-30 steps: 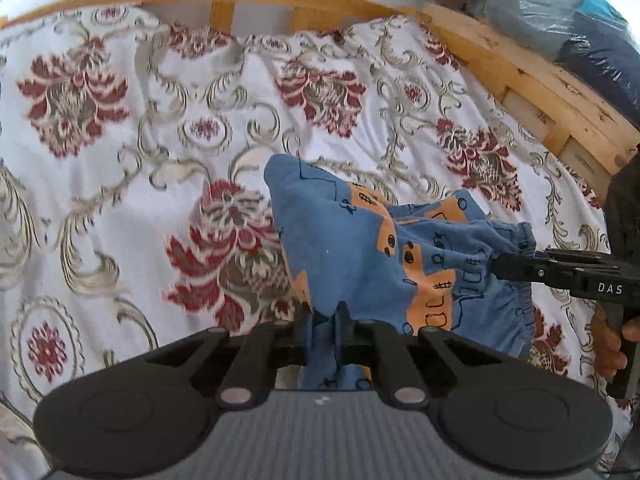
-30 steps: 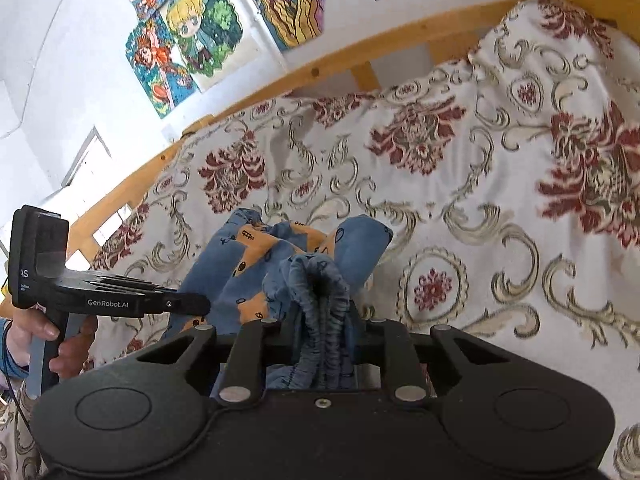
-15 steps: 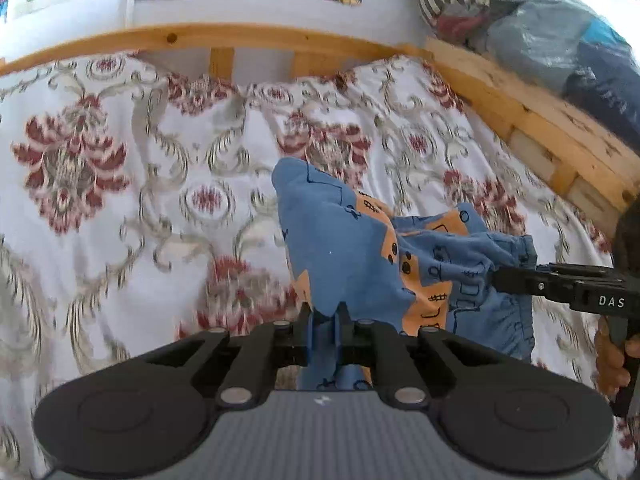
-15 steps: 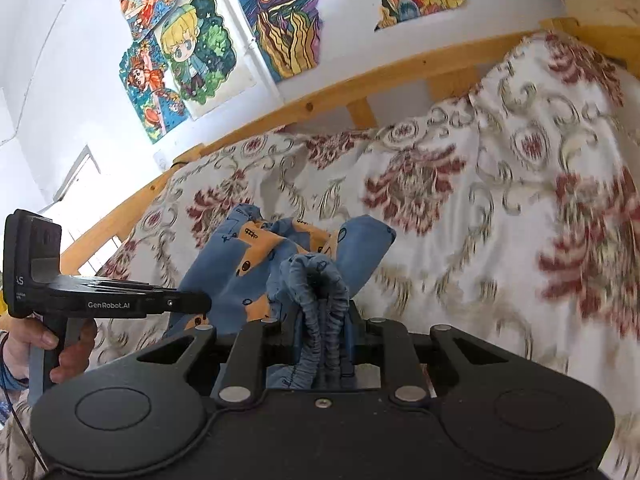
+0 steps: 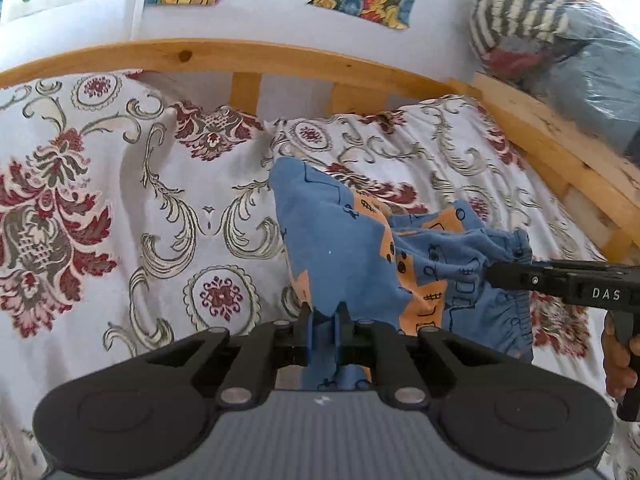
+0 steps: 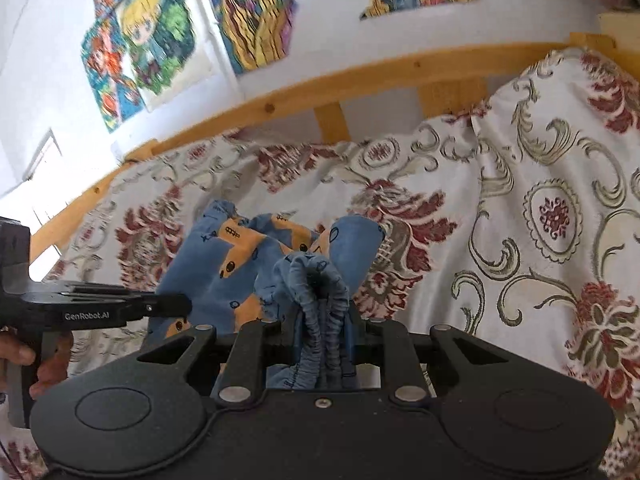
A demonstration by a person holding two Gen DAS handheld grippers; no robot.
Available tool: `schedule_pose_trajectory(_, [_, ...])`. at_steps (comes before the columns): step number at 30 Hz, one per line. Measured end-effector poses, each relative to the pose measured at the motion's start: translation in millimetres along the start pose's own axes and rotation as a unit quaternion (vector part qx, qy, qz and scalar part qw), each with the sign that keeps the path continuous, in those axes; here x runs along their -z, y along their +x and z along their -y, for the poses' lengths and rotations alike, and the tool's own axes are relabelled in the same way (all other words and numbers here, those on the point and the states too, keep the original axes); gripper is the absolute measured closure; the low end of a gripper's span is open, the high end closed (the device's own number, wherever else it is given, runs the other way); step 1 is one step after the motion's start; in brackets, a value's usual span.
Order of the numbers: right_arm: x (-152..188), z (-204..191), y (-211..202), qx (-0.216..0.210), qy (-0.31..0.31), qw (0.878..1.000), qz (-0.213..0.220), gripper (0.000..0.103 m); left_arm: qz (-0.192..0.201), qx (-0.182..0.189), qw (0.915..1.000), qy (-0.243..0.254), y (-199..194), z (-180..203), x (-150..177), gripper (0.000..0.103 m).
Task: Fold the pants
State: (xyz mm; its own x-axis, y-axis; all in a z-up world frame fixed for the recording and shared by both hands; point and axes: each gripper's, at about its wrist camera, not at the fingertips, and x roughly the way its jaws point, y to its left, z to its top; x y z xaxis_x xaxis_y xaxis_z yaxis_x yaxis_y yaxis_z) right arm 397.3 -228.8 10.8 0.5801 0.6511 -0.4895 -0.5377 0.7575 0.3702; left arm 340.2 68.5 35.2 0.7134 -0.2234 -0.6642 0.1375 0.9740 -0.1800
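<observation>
Pants (image 5: 352, 264), blue with orange print, hang above the bedspread (image 5: 120, 208), lifted so the cloth can fall straight; left gripper (image 5: 325, 314) pinches a thin edge; right gripper (image 6: 320, 316) clamps the bunched elastic waistband (image 6: 316, 280).

The pants (image 5: 340, 248) are blue with orange patches and little dark drawings on them. Under the pants, the bed cover (image 5: 120, 208) is white with big dark red flowers and grey-green curls. Behind the pants, the bed rail (image 5: 240, 54) is yellow-brown wood. Above the rail, the wall pictures (image 6: 256, 12) are bright yellow, blue, green and orange. Both grippers are black.
</observation>
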Motion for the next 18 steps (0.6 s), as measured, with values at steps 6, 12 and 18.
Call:
schedule_pose_trajectory(6, [6,11,27,0.01,0.005,1.0,-0.018,0.082,-0.014,-0.008,0.9999,-0.003,32,-12,4,0.093])
schedule_pose_trajectory(12, [9,17,36,0.013,0.006,1.0,-0.023,0.082,-0.018,-0.006,0.9998,-0.011,41,-19,9,0.093])
schedule_pose_trajectory(18, [13,19,42,0.038,0.025,0.998,-0.036,0.067,-0.033,-0.011,0.9991,-0.026,47,-23,12,0.085])
